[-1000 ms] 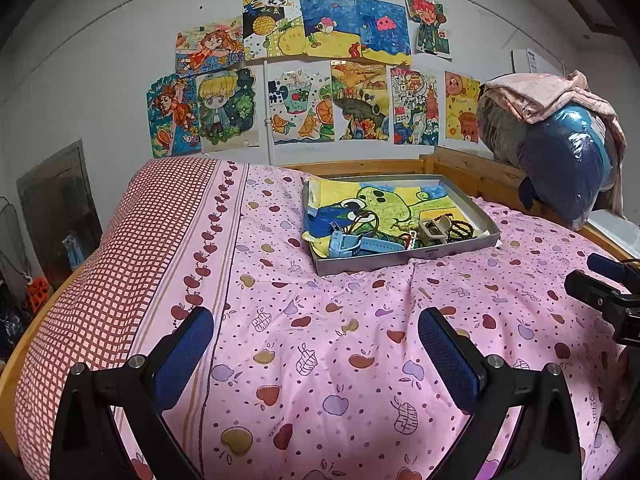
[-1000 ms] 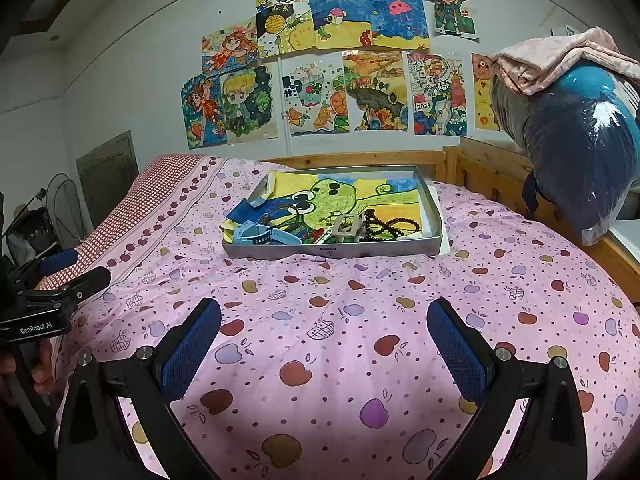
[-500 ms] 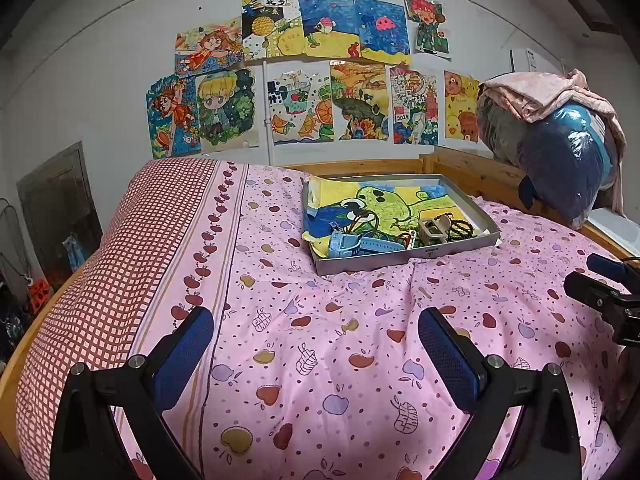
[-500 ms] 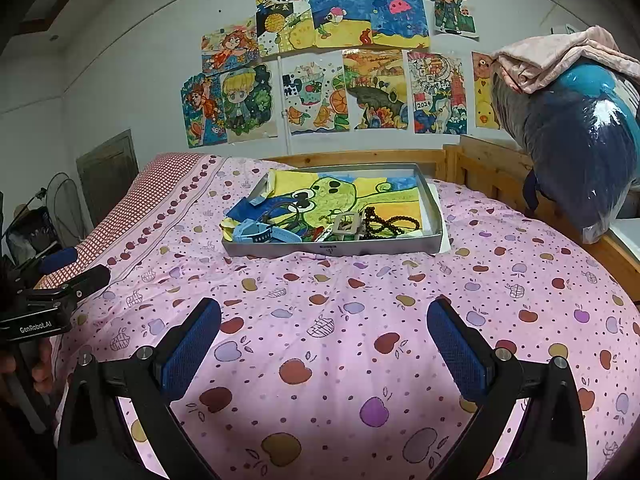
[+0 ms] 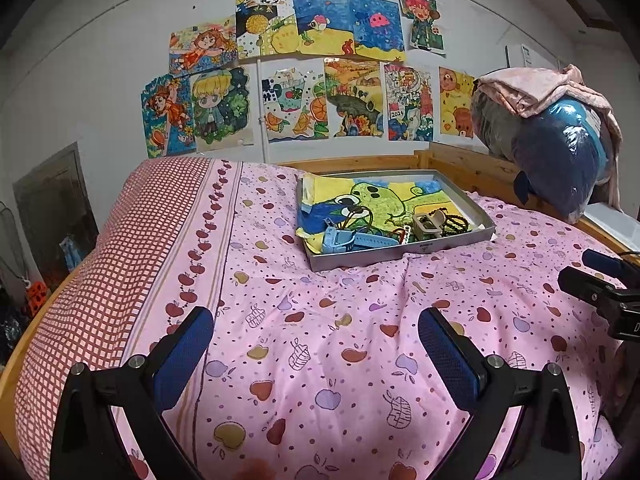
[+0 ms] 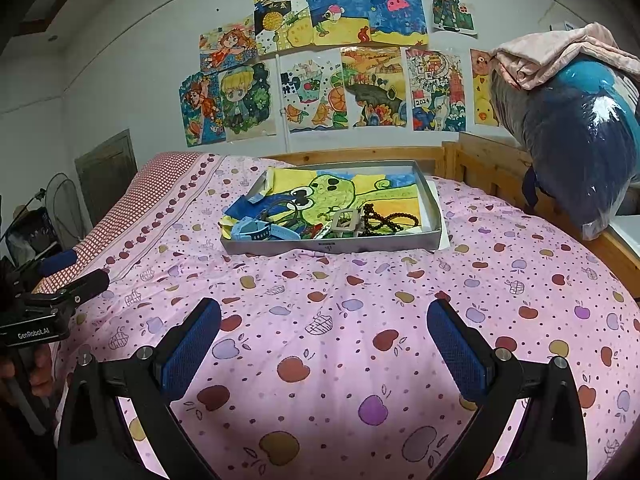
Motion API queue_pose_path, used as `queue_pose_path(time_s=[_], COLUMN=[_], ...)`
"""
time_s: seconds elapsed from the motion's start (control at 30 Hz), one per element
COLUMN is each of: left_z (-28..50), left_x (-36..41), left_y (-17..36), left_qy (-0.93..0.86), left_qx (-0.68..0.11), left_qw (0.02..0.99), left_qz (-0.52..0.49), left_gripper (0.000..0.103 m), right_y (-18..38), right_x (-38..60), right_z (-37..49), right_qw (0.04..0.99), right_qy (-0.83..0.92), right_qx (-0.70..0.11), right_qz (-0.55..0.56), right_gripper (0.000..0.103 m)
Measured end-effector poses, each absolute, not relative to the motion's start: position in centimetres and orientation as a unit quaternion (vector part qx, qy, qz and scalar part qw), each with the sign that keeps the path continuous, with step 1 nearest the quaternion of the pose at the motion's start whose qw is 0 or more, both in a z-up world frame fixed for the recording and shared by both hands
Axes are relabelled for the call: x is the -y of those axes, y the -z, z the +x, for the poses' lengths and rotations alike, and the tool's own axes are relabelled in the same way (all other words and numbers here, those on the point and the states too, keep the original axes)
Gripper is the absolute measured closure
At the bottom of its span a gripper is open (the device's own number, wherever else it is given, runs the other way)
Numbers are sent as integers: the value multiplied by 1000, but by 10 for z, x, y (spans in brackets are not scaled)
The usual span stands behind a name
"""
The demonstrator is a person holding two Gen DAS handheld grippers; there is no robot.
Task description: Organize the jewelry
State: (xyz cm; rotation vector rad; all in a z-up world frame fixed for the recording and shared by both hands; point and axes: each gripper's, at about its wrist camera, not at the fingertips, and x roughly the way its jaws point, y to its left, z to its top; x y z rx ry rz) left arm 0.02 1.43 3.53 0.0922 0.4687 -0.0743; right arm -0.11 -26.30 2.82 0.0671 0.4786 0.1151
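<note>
A shallow grey metal tray (image 5: 400,254) (image 6: 332,245) lies on the pink apple-print bed, lined with a green and yellow cartoon drawing. Along its near side sit a light blue watch (image 5: 352,239) (image 6: 260,232), a dark bead bracelet (image 5: 454,220) (image 6: 384,218), a beige clip (image 5: 427,225) (image 6: 347,222) and tangled cords. My left gripper (image 5: 316,330) hovers open over the bedspread, well short of the tray, with nothing between its fingers. My right gripper (image 6: 324,322) is likewise open and empty, also short of the tray.
A red-checked pillow (image 5: 132,248) runs along the left side. A wooden bed rail (image 6: 488,164) stands behind the tray. A blue plastic-wrapped bundle (image 6: 580,136) under pink cloth sits at the right. Drawings (image 5: 312,80) cover the wall. A hand (image 6: 38,372) holds the left gripper's handle.
</note>
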Motion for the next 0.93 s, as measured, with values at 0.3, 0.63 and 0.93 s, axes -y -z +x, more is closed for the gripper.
queue_pose_path(time_s=[0.3, 0.63, 0.93], left_z=[-4, -5, -4], left_x=[-12, -11, -11], left_y=[-37, -36, -34], left_qy=[42, 42, 40], left_qx=[-222, -221, -228], left_qw=[973, 973, 971], left_qz=[51, 54, 54], left_gripper=[0, 0, 0], right_y=[-27, -25, -24], right_x=[263, 263, 264], right_z=[-1, -2, -1], right_qw=[969, 969, 969], right_qy=[-57, -56, -56], right_qx=[-238, -238, -239], right_qz=[34, 35, 36], right_gripper=[2, 2, 2])
